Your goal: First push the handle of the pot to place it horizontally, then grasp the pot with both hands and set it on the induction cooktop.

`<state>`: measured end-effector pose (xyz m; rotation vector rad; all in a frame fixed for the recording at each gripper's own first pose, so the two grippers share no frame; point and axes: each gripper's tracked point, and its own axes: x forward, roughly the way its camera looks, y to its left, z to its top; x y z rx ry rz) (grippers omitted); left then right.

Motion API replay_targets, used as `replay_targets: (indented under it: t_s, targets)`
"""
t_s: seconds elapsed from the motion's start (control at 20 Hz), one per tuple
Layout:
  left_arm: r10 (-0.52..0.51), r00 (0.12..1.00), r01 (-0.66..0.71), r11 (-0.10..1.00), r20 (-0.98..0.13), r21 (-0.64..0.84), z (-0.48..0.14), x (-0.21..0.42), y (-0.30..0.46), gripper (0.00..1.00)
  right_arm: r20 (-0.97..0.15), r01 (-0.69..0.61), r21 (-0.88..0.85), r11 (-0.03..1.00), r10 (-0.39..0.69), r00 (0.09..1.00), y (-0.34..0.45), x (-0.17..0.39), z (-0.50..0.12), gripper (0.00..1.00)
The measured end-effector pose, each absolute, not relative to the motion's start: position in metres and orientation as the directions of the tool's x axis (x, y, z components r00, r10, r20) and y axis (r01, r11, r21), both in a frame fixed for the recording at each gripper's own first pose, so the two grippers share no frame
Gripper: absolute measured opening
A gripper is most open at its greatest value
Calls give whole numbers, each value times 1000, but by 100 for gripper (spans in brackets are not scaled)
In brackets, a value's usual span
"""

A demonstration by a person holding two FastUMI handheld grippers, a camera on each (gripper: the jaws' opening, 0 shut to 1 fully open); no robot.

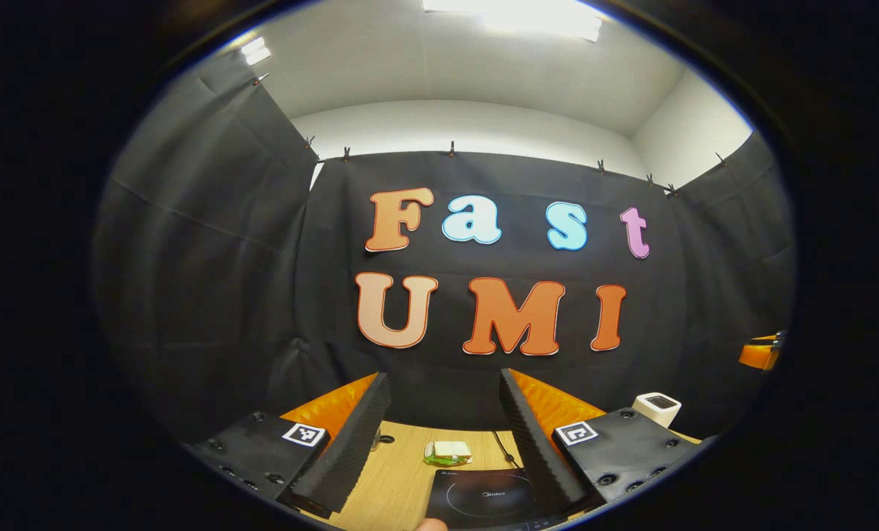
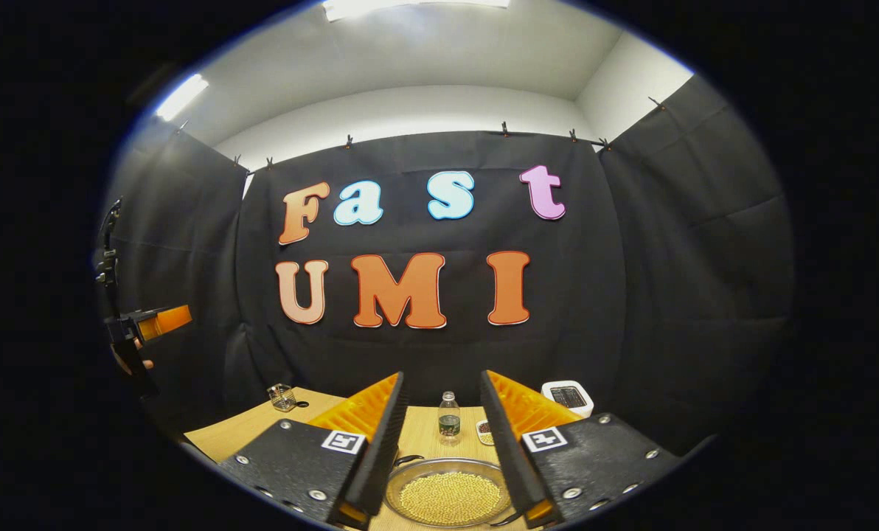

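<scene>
Induction cooktop (image 1: 495,498): I note a flat black slab with a thin white ring marked on its glass top. It lies level on the light wood table (image 1: 399,479), and nothing stands on the part I can see. A dark cord runs from its far edge toward the wall.

Pot (image 2: 448,500): a shallow round vessel with a bright metal rim, upright on the table, filled with small yellow beads. I cannot make out its handle clearly.
</scene>
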<state>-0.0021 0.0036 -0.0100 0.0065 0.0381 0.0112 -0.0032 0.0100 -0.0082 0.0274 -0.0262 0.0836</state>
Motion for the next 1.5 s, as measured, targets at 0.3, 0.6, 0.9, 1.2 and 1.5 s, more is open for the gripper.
replay_targets:
  t_s: [0.3, 0.6, 0.9, 1.2, 1.5]
  targets:
    - [9, 999, -9, 1000, -43, 8, -12, -4, 5, 97, -5, -77, 22, 997, 77, 997, 10, -4, -26, 7]
    - [15, 999, -14, 1000, -47, 13, -15, -3, 5, 98, -55, -129, 20, 991, 130, 990, 22, -14, -59, 0]
    - [16, 999, -16, 1000, -48, 14, -17, -3, 3, 97, -116, -140, 18, 990, 141, 983, 19, -26, -103, 0]
    - [10, 998, -10, 1000, -54, 13, -19, -3, -1, 97, -237, -168, 3, 986, 164, 958, 24, -39, -170, 0]
    - [-11, 998, 12, 1000, -61, 14, -22, -6, -9, 98, -377, -131, 48, 990, 140, 916, 9, -53, -245, 0]
